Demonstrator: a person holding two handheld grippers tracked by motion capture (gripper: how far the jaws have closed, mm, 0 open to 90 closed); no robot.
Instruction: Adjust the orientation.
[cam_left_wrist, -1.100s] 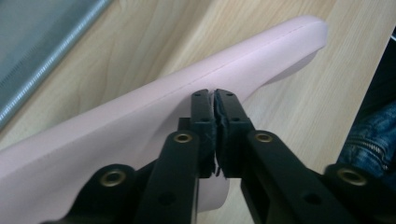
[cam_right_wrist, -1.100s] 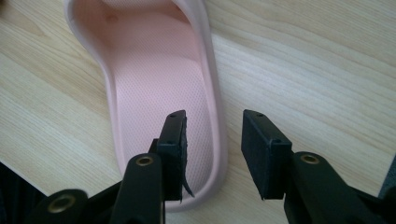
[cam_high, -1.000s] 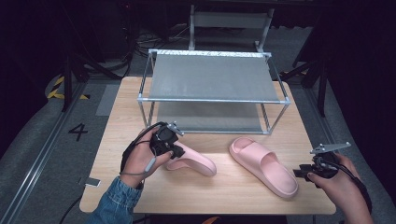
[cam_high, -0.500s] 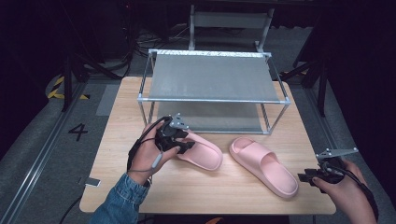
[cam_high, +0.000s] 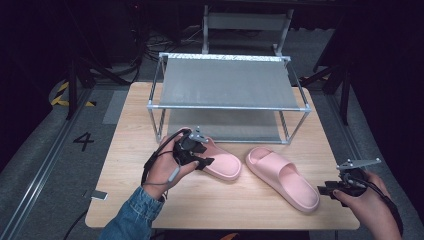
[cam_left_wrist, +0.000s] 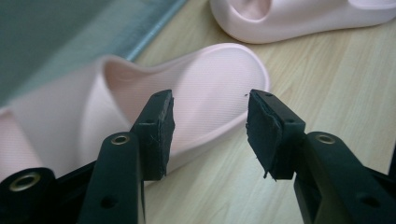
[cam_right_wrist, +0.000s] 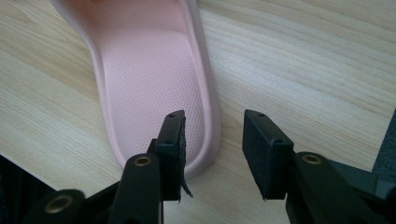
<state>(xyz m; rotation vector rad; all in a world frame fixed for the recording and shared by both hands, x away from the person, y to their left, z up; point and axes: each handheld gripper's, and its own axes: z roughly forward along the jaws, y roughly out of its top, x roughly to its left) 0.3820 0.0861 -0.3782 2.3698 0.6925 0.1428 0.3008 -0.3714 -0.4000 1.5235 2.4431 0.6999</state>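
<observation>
Light is falling from above onto the wooden table (cam_high: 125, 200), leaving it evenly bright while the surrounding floor and background are sinking into near black. The mesh top of the metal rack (cam_high: 226, 82) is catching a pale sheen and is casting a soft grey shadow on the wood beneath it. The high view is looking slightly soft and grainy, with little edge distortion. In the left gripper view the near slipper (cam_left_wrist: 205, 93) is lying sharp at its heel but blurring towards the left edge, where the rack is dissolving into a grey-green smear. In the right gripper view the other slipper (cam_right_wrist: 154, 70) and the wood grain are staying crisp, without glare.
</observation>
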